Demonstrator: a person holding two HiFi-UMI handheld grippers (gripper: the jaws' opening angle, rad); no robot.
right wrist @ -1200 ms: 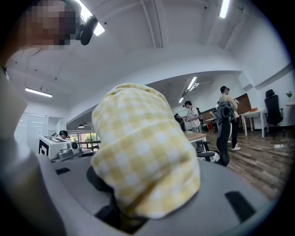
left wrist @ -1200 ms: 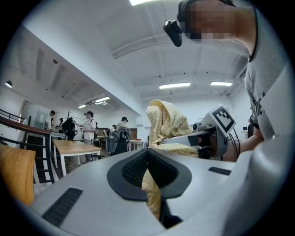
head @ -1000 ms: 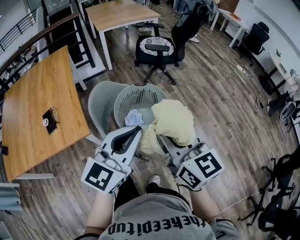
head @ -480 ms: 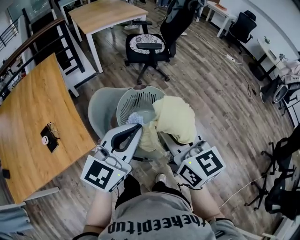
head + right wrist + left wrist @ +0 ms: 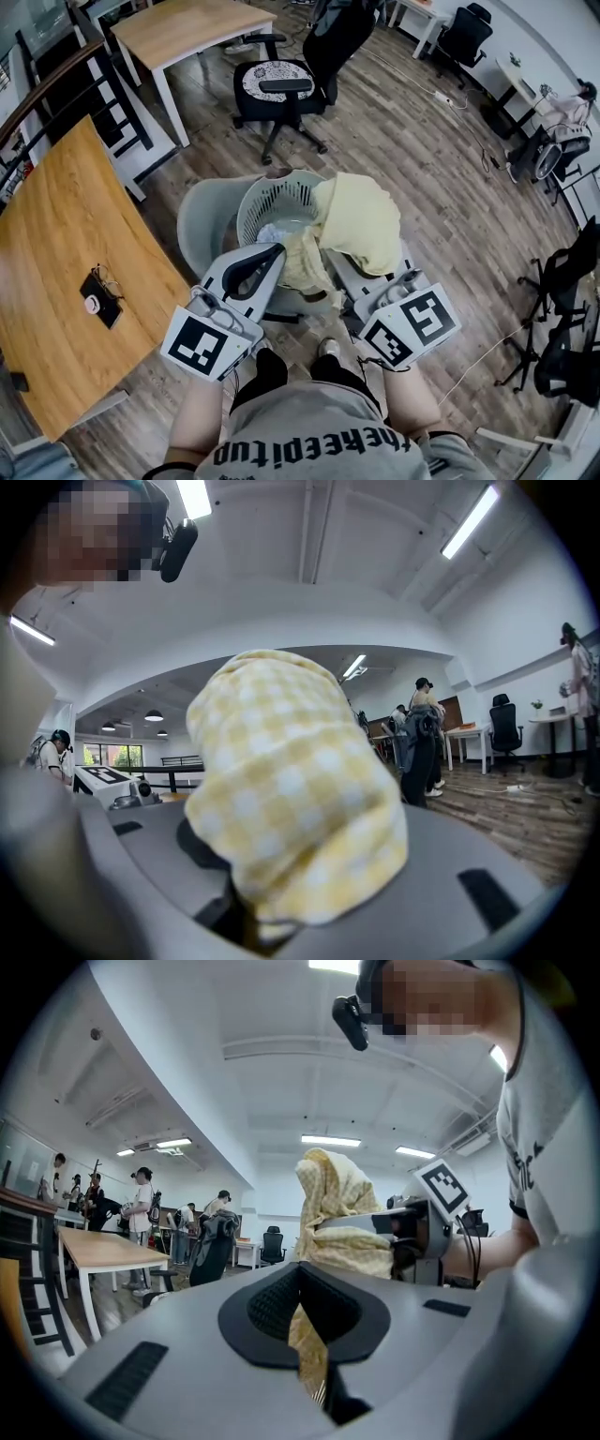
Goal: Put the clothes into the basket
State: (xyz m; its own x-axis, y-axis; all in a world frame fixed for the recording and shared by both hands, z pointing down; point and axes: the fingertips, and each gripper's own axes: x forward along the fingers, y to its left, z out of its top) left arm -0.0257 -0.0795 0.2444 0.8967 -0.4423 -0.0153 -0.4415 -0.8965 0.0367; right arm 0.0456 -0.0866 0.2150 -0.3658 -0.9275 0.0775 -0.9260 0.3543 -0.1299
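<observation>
Both claws have carried the cloth [image 5: 361,220] further over the basket [image 5: 265,187] than a second ago, so it now covers more of the right rim, and the room has slid leftward in the head view. At far left the wooden surface [image 5: 56,253] is cut off by the frame edge. The basket sits on a grey chair [image 5: 202,220], with a small pale cloth [image 5: 274,232] inside it. The left claw [image 5: 272,258] is clenched on a thin strip of the yellow checked cloth. From there the cloth's long axis runs up and to the right, across the basket's near-right rim, ending in a bunched mass. That mass drapes over the right claw [image 5: 345,270], which is clenched on it. The right claw's tips are buried under the fabric in the head view. In its own view the cloth fills the middle, blurred by nearness. The basket's right side is hidden.
</observation>
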